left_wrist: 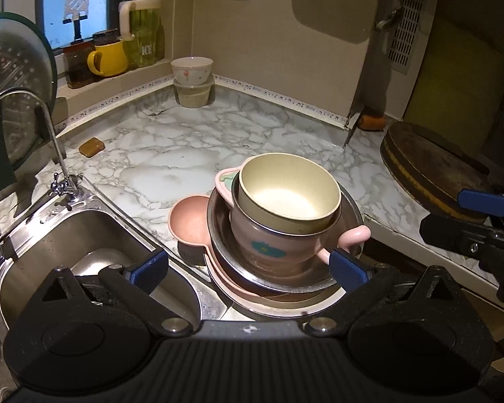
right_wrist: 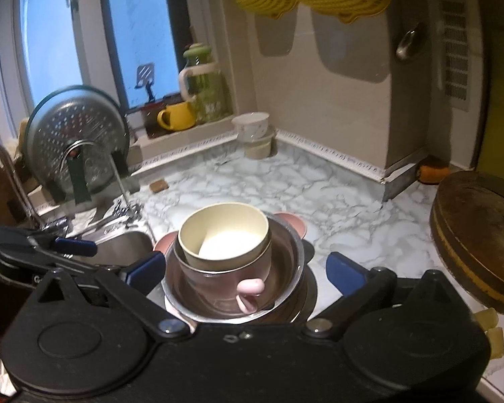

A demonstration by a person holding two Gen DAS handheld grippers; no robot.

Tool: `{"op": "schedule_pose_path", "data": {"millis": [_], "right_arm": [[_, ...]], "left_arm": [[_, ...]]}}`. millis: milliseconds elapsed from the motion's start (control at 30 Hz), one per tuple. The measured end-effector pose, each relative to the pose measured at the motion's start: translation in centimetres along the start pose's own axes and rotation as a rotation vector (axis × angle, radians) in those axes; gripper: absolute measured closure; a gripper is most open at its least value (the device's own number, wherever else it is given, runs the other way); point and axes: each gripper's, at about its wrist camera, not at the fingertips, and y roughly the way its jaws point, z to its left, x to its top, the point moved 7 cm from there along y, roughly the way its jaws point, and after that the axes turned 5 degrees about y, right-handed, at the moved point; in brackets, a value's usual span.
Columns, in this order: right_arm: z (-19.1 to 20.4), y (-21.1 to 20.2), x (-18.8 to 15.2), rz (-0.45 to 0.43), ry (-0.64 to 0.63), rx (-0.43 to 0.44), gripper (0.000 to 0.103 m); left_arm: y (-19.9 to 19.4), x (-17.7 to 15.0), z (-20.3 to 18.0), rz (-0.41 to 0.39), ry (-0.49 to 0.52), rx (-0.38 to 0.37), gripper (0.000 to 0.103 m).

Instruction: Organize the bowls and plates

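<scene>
So the thing I'm working with is a nested pile of dishes: a cream bowl (left_wrist: 287,193) sits inside a pink mug with a teal flower (left_wrist: 272,235), that sits in a steel bowl (left_wrist: 347,208), and under it all there's a pink plate (left_wrist: 189,220) poking out on the sink side. The whole pile is on the marble counter (left_wrist: 171,164), right at the corner of the sink (left_wrist: 67,235). Way behind the pile, in the back corner of the counter, two more bowls (left_wrist: 192,82) are already stacked on each other, so I can't say if this pile is done or waiting to be sorted. My left tongs (left_wrist: 248,268) are wide open with nothing in them, one finger over the sink, the other right by the mug's handle; whether it touches I can't tell. My right tongs (right_wrist: 245,270) are also spread wide and empty, straddling the pile from the near side. If I do lift something, I'd go for the cream bowl's rim, since it's on top and sits tilted. Pinch the wall square, pull straight up, and keep the other tongs ready on the steel bowl so it doesn't drag the mug along. There's a round wooden board (left_wrist: 433,164) off to the right of the pile, so swing away from that.
</scene>
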Motion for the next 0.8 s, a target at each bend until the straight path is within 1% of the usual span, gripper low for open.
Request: {"op": "schedule_pose_path", "data": {"millis": [333,400,567,800], "right_arm": [[0.5,-0.8,-0.9,-0.046,0.014,-0.026,0.0],[0.4,-0.9,-1.0,-0.044,0.038,-0.027,0.0],[0.2,-0.9,-1.2,-0.04,0.064,-0.027,0.0],[0.5,-0.8,-1.1,-0.054,0.065,-0.036,0.0]], "left_arm": [[-0.7,-0.4,-0.3,-0.032,0.002,0.035,0.001],[-0.8,-0.5,-0.2,-0.042,-0.005,0.052,0.001],[-1.1,-0.6,0.0,-0.051,-0.03,0.052,0.001],[-1.4,0.5,0.1,-0.082,-0.004,0.066,0.001]]}}
